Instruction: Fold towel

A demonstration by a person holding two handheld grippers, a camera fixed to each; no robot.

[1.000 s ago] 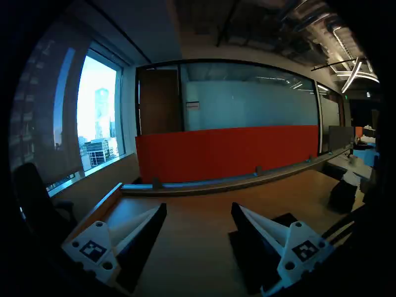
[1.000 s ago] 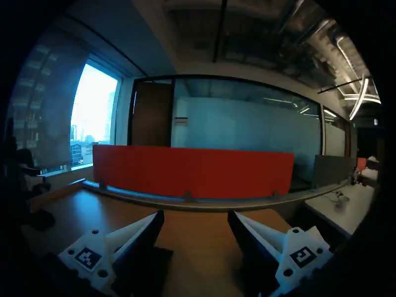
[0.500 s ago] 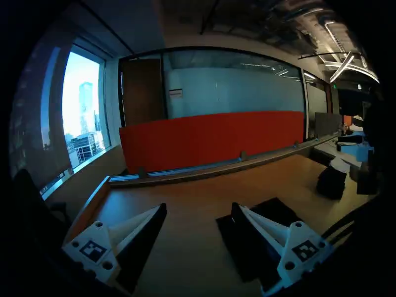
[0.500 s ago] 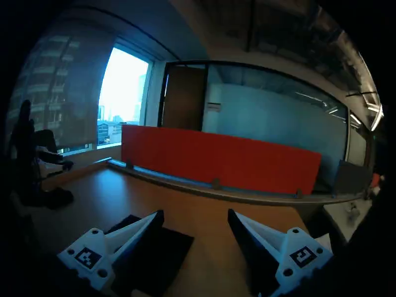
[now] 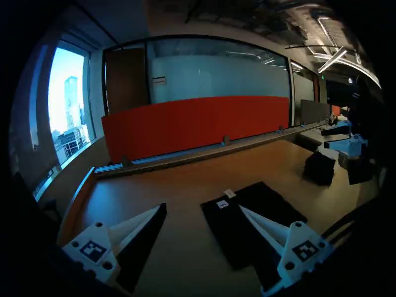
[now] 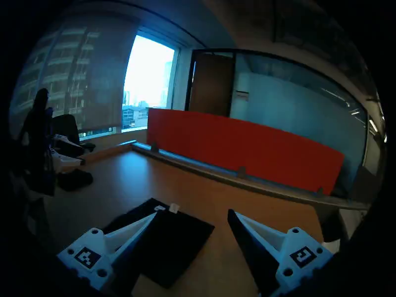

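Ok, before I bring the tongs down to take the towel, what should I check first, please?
1. Left tongs open, nothing between them: ok.
2. Right tongs open, nothing between them: ok.
3. Black towel lies spread flat on the wooden desk: ok.
4. A towel edge sits between the fingers of either tongs: not ok, neither grips it.
5. Dark bundle lies apart from the towel: ok.
6. Towel is a single layer, not folded yet: cannot tell.

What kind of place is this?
Most likely an open-plan office. A long wooden desk has a red divider along its far edge, a glass wall closes off a room behind it, and a window looks onto city towers. A dark towel lies on the desk.
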